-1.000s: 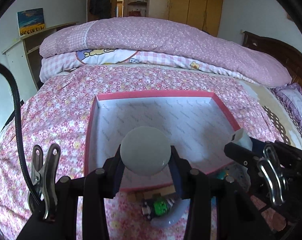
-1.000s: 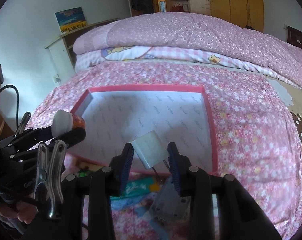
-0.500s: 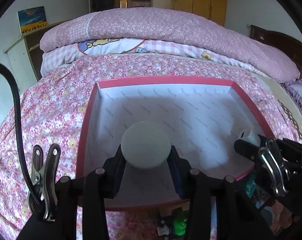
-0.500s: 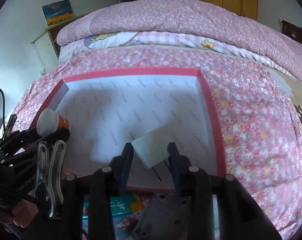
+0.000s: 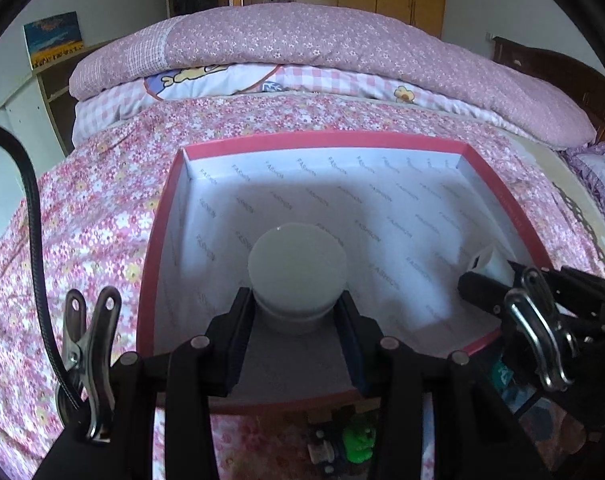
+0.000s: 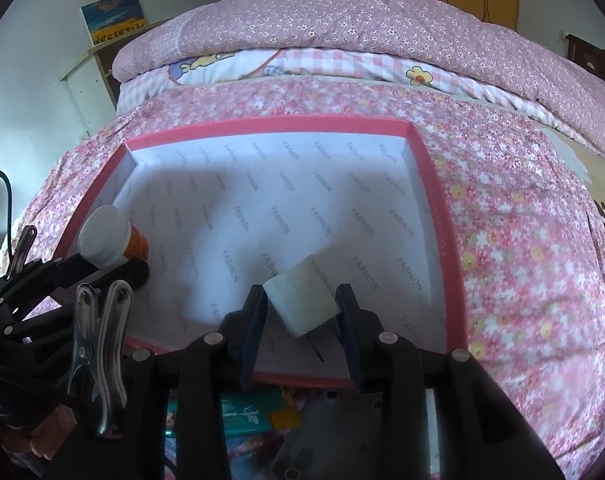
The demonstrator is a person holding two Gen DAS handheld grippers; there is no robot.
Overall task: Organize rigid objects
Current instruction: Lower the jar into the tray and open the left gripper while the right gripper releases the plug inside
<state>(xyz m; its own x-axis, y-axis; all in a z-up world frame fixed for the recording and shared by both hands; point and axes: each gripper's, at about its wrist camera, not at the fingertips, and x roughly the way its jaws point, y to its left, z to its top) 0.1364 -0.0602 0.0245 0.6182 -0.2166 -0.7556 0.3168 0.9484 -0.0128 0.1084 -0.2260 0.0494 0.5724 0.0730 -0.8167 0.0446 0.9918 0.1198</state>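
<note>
A shallow red-rimmed box (image 5: 322,138) with white printed lining lies on the flowered bed; its rim (image 6: 442,216) also shows in the right wrist view. My left gripper (image 5: 298,320) is shut on a white-capped bottle (image 5: 297,268), held low over the box's near left part. From the right wrist view the same bottle (image 6: 110,240) shows an orange label below its cap. My right gripper (image 6: 302,312) is shut on a white plug adapter (image 6: 300,304) with metal prongs, low over the box's near right part. The adapter (image 5: 480,258) peeks past the right gripper's fingers in the left wrist view.
Loose items lie on the bed in front of the box: a green toy (image 5: 358,446), a small white piece (image 5: 320,450), a teal packet (image 6: 246,412) and a grey plastic part (image 6: 334,432). Folded quilts (image 5: 322,52) are stacked behind the box. A shelf (image 6: 98,72) stands at left.
Both grippers have sunk and come forward over the box with their objects still gripped. The box now fills more of each view, and the loose items have slipped toward the bottom edge.
</note>
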